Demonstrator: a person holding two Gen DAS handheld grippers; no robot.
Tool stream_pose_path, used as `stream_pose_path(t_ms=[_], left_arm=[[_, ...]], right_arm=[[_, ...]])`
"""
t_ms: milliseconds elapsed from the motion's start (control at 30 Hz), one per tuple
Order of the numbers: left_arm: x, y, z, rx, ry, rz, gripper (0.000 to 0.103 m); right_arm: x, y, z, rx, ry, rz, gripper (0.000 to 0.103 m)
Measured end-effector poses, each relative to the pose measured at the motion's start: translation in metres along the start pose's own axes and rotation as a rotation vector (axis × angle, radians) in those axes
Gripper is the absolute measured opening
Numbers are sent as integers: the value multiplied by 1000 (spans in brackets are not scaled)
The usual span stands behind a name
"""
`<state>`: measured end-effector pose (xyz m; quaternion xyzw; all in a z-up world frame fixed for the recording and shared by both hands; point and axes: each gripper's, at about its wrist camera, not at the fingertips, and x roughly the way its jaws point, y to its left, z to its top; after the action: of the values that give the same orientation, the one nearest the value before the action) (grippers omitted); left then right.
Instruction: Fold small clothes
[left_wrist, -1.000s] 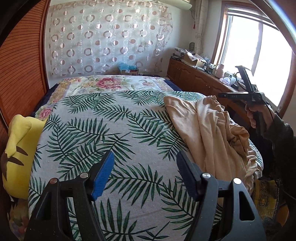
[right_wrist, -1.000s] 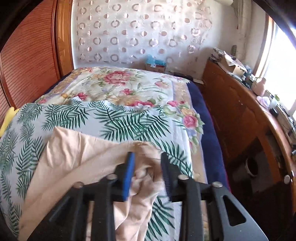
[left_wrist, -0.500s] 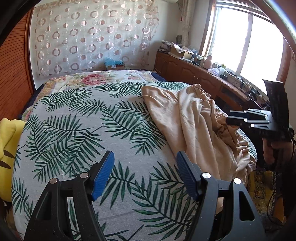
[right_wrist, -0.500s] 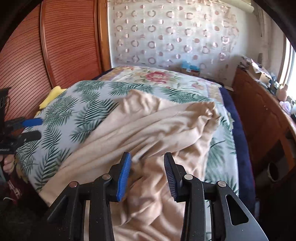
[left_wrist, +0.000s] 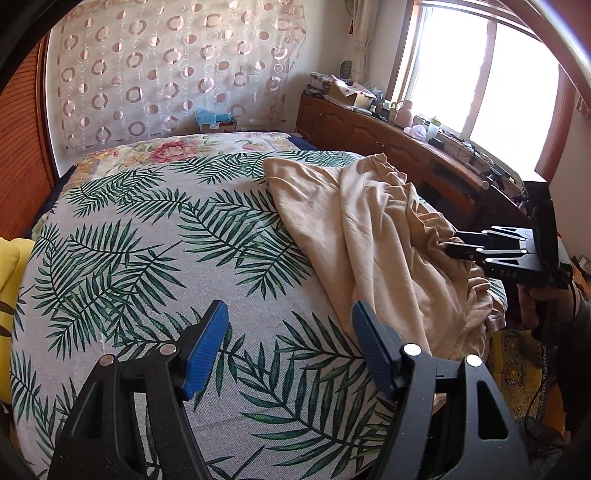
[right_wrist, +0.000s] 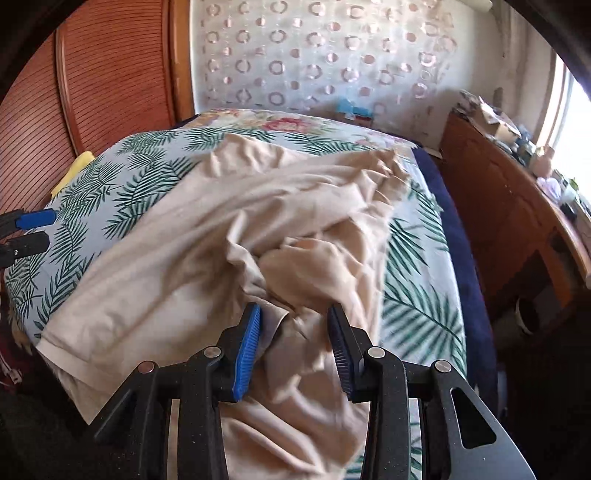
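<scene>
Left wrist cam: near bed (left_wrist: 155, 258) edge, facing far curtain (garment (left_wrist: 369, 229) at right). Right cam: close over garment (right_wrist: 207, 236), same heading. Both share bed.

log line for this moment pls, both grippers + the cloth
left gripper: open, over bare bedspread | right gripper: open, jaws astride a bunched fold of cloth | cloth: crumpled, unfolded, hanging over bed edge
</scene>
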<state>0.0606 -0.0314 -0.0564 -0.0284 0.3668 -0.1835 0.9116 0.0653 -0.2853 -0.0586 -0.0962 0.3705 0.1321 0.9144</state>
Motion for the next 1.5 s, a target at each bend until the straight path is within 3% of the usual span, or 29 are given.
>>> stream_pose_path(t_ms=[200,333,500,567,600,633,800,933,1100,1267,1367,1500], left_arm=[[2,-3,0,-5,2,-5,71],[3,-6,-2,2,7,-11,71],[8,-14,-6,12,26,-32,71],[8,-17,-8,18,31,-39,71],[9,-19,-9,18,34,-43,71],[9,-19,-10,17,35,-47,71],[7,-25,-11,25,33,-66,71],[2,-28,-10,31,20,-69,71],[1,-27,-8,23,10,-69,71],[3,-29,-7,29,16,-72,71],[5,-29,-5,32,19,-66,71],[10,-23,1,24,20,-52,71]], right_arm=[[-16,0,-3,5,-31,-9,39],[-21,18,-2,-28,-68,41,39],[8,28,-3,-65,-25,44,39],[14,23,-5,-57,-9,40,29],[12,20,-7,-49,-1,41,14],[11,19,-9,-43,3,50,7],[-35,13,-18,-15,-65,105,5],[-80,4,-31,6,-74,108,5],[-114,-17,-53,60,-13,78,4],[-105,-26,-76,103,71,101,5],[-100,-25,-76,83,82,62,5],[-100,-28,-61,87,39,29,34]])
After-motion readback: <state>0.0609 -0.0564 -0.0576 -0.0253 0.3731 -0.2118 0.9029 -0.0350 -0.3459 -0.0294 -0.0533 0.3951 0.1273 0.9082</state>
